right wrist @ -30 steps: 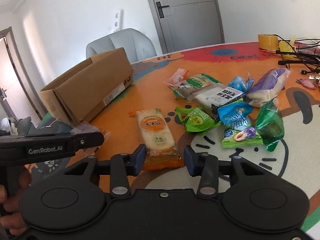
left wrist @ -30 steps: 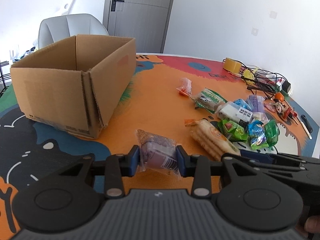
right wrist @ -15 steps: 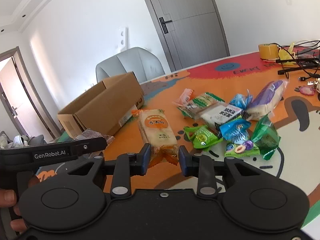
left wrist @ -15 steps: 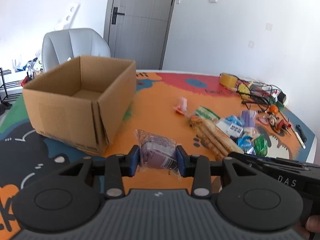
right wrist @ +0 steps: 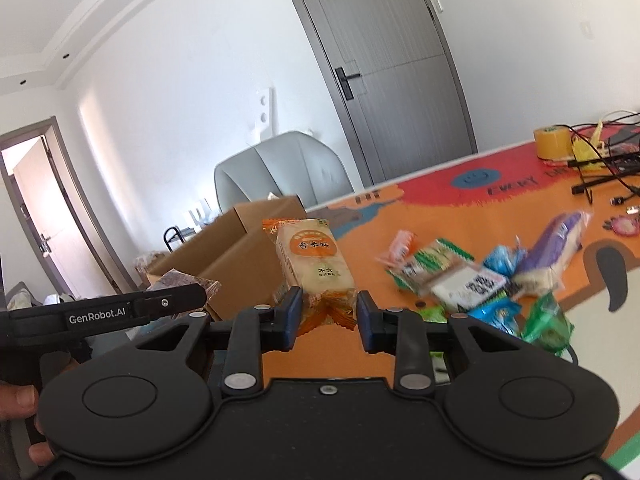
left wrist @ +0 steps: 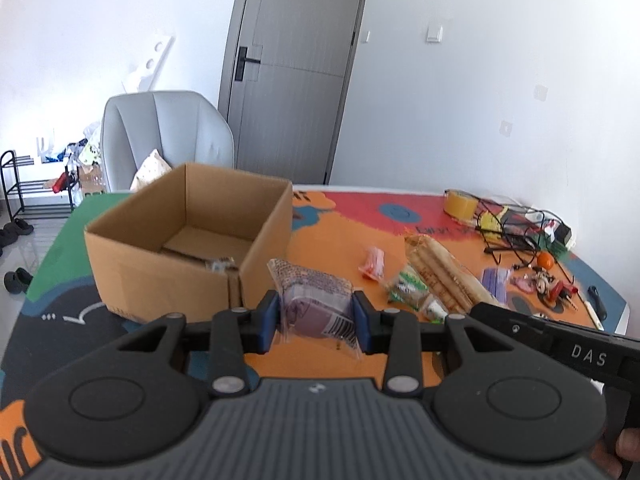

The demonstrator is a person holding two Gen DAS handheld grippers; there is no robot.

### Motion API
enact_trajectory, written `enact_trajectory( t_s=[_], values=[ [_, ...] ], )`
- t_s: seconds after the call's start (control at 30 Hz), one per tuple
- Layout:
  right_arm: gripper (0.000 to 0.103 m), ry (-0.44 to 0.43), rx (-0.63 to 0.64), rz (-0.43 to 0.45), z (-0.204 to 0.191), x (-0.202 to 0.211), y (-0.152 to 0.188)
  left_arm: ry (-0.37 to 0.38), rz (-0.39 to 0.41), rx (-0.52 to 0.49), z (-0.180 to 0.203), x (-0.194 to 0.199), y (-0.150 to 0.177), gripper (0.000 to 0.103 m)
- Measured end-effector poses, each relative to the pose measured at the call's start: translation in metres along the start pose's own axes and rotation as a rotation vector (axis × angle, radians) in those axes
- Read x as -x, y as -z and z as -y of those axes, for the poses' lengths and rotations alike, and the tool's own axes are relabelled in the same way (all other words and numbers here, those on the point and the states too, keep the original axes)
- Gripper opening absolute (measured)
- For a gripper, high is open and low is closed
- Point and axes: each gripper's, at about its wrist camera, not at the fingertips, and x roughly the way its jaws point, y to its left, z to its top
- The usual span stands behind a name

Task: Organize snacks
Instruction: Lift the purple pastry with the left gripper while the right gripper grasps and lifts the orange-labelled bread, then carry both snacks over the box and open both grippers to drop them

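Note:
My left gripper (left wrist: pixel 316 320) is shut on a clear packet with a purple snack (left wrist: pixel 316 308), held in the air just right of the open cardboard box (left wrist: pixel 188 240). My right gripper (right wrist: pixel 327 316) is shut on the crimped end of an orange rice-cracker packet (right wrist: pixel 314 264), which sticks up above the table. In the left wrist view that cracker packet (left wrist: pixel 440 276) hangs to the right of the purple one. In the right wrist view the box (right wrist: pixel 240 252) lies behind and to the left. The remaining snack pile (right wrist: pixel 480 280) lies on the orange mat to the right.
A yellow tape roll (left wrist: pixel 460 202), tangled cables (left wrist: pixel 520 224) and small tools (left wrist: pixel 552 284) crowd the far right of the table. A grey chair (left wrist: pixel 168 136) stands behind the box. The box holds something small at its near wall. A hand (right wrist: pixel 20 396) grips the left tool.
Both grippers have risen with their packets. The right one closed on the cracker packet and lifted it off the mat. The box's inside has come into view.

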Motion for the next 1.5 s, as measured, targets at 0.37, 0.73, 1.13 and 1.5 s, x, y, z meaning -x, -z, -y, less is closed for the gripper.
enact_trajectory(
  t_s=[0.37, 0.73, 1.13, 1.5],
  values=[
    [0.03, -0.057, 0.03, 0.027, -0.019, -0.017, -0.029, -0.024, 0.064, 0.007, -0.014, 0.006, -0.032, 0.038],
    [0.03, -0.115, 0.024, 0.008, -0.041, -0.069, -0.051, -0.078, 0.06, 0.042, -0.051, -0.019, -0.055, 0.038],
    [0.03, -0.133, 0.008, -0.031, -0.058, -0.112, -0.059, -0.102, -0.005, 0.091, -0.086, -0.064, -0.07, 0.039],
    [0.03, -0.125, -0.007, -0.051, -0.07, -0.136, -0.066, -0.172, -0.001, 0.134, -0.114, -0.067, -0.072, 0.057]
  ],
)
